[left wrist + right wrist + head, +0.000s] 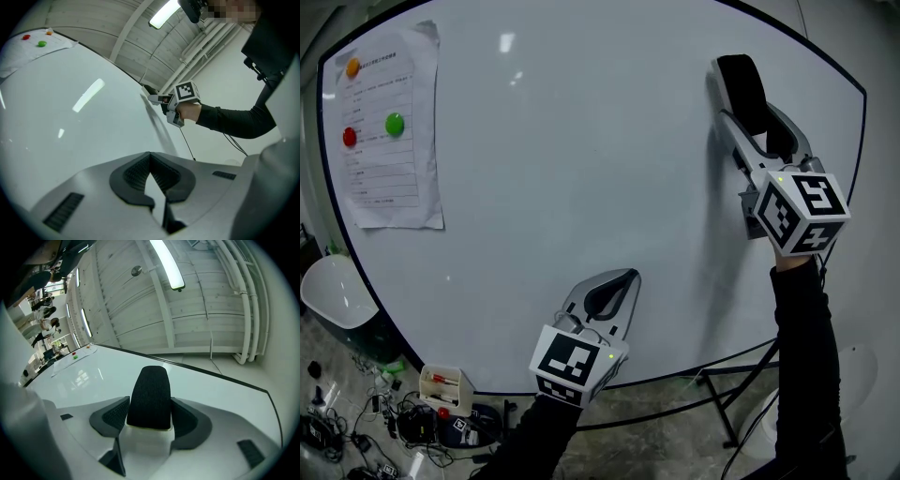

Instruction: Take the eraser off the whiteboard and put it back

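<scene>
my right claw (748, 117) is up at the top right of the whiteboard (562, 141), and it has the eraser (150, 397) between its jaws. the jaws stand wide because the eraser is wide, and the ribbed pads (112, 414) sit against its two long sides. the black felt face shows toward my claw's camera, with the white body below it. from the head view the eraser is right up by the board's surface, near the right edge, but i cannot tell whether it touches the board. the marker cube (802, 211) sits at the back of this claw, and my black sleeve (806, 356) runs down from it.

my left claw (150, 161) is low, near the bottom edge of the board, well apart from the eraser. its jaws are together at the tips and hold nothing.

at the board's far left a sheet of paper (389, 131) hangs with an orange magnet (352, 67), a green magnet (395, 123) and a red magnet (350, 137) on it. below the board, on the floor, lies a tangle of cables (356, 431).
</scene>
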`<state>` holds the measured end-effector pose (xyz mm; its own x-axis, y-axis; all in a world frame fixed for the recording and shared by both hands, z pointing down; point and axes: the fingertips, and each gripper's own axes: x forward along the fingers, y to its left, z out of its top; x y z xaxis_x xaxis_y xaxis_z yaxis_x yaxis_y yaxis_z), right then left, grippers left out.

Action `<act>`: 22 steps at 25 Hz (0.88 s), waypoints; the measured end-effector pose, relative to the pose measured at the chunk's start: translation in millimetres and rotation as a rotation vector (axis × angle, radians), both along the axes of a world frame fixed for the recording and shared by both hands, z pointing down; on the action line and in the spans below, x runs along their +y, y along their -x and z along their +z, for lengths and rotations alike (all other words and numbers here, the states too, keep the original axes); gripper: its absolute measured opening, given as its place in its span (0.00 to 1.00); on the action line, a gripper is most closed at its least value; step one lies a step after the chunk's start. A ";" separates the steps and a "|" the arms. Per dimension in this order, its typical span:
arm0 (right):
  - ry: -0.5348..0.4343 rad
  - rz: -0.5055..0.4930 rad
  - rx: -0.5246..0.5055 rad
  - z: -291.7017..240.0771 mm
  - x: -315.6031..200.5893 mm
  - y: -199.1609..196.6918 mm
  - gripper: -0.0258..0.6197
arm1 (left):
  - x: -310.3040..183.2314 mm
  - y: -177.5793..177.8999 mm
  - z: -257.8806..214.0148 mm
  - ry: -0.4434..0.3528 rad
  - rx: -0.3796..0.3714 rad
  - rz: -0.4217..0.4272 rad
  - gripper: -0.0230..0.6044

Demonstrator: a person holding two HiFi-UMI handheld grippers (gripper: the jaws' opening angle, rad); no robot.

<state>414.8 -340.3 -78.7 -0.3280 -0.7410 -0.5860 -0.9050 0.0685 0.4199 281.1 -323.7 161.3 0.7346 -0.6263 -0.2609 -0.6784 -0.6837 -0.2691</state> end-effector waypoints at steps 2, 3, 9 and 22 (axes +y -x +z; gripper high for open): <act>-0.006 0.000 -0.003 2.9 6.3 -2.8 0.47 | 1.3 -2.9 1.3 0.000 -0.005 0.006 0.05; -0.008 -0.001 -0.008 4.3 9.1 -4.7 0.47 | 2.1 -4.2 1.7 0.000 -0.007 0.008 0.05; 0.008 -0.003 -0.037 17.9 22.6 -20.7 0.47 | 5.6 -10.5 3.9 0.001 -0.009 0.022 0.05; 0.027 -0.004 -0.036 63.8 54.3 -29.1 0.47 | 8.1 -18.3 10.1 0.022 0.004 0.045 0.05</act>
<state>443.9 -286.0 -14.9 -0.3098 -0.7555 -0.5773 -0.9191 0.0826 0.3852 299.3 -315.6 171.4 0.7613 -0.5983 -0.2500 -0.6478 -0.7192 -0.2512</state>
